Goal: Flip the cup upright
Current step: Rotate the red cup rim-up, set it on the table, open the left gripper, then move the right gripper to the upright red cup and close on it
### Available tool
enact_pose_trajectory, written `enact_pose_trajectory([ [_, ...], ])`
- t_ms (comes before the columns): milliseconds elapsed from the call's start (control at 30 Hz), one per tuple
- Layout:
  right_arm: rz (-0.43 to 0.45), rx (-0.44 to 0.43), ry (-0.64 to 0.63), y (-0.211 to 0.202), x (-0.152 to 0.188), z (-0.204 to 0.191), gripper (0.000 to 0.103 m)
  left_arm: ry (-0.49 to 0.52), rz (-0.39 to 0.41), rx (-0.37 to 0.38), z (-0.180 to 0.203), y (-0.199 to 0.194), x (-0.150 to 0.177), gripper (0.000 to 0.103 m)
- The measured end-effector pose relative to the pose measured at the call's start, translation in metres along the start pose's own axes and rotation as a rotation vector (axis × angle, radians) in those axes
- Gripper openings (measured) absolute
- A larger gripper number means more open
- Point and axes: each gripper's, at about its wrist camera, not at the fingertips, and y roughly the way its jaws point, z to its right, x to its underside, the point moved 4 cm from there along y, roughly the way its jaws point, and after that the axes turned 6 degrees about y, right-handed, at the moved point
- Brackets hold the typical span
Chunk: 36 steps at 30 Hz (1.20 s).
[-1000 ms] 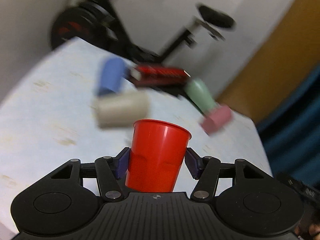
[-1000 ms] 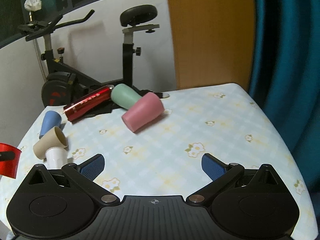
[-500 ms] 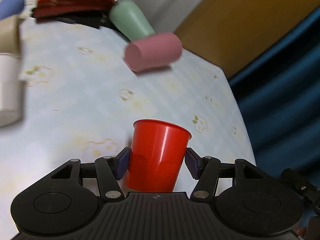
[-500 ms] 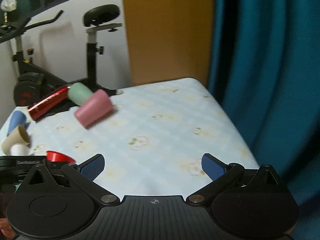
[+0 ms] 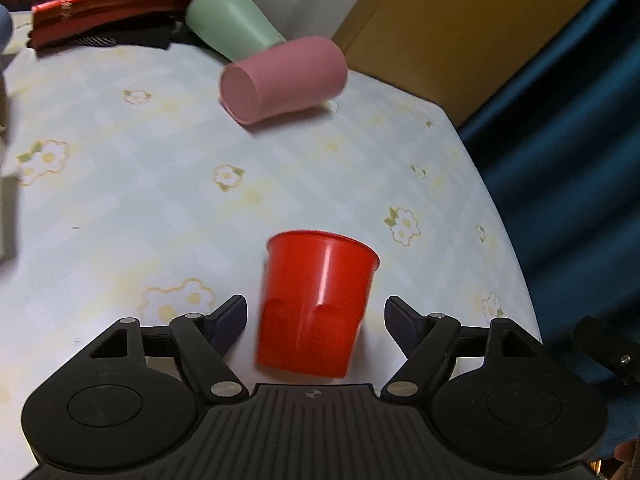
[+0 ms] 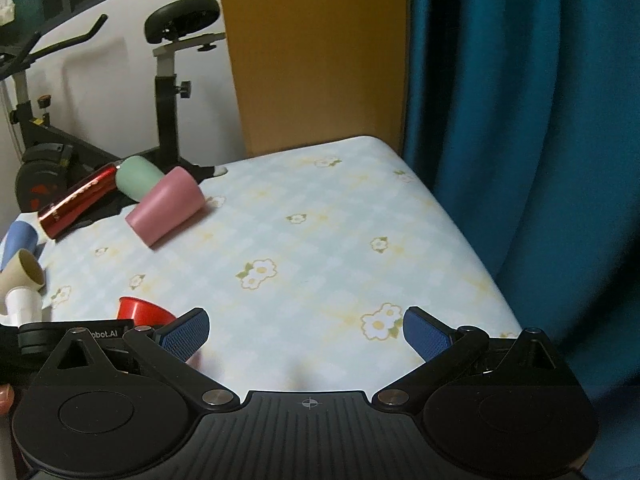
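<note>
A red plastic cup stands upright, mouth up, on the flowered tablecloth between the fingers of my left gripper. The jaws are open and clear of the cup on both sides. In the right wrist view its rim shows at the lower left, behind the left gripper's body. My right gripper is open and empty above the table's near edge.
A pink cup, a green cup and a red metallic tube lie at the back. Blue, beige and white cups lie left. An exercise bike and blue curtain stand behind.
My left gripper swung right and lowered the red cup to the table, then opened and let go of it. My right gripper turned right, then partly back.
</note>
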Motion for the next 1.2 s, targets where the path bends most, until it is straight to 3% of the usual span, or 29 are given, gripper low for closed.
enact_pose_trajectory([
  [267,-0.004,-0.072,-0.017,-0.003,0.000,-0.019,0.103,0.069,0.125,-0.074,-0.020,-0.069,-0.005,0.080],
  [400,0.006,-0.135,-0.026,-0.005,-0.003,-0.035,0.103,0.114,0.219,-0.203,-0.041,-0.112,-0.009,0.080],
  [533,0.022,-0.168,-0.057,-0.004,-0.005,-0.052,0.103,0.094,0.287,-0.315,-0.070,-0.152,-0.012,0.082],
  [700,-0.025,-0.221,-0.058,0.011,-0.008,-0.068,0.103,0.086,0.363,-0.451,-0.102,-0.197,-0.007,0.083],
  [933,-0.157,-0.271,-0.062,0.050,0.004,-0.092,0.102,0.036,0.387,-0.585,-0.140,-0.241,0.003,0.084],
  [1200,-0.250,-0.250,-0.052,0.088,0.015,-0.114,0.096,-0.072,0.387,-0.604,-0.158,-0.257,0.012,0.084],
])
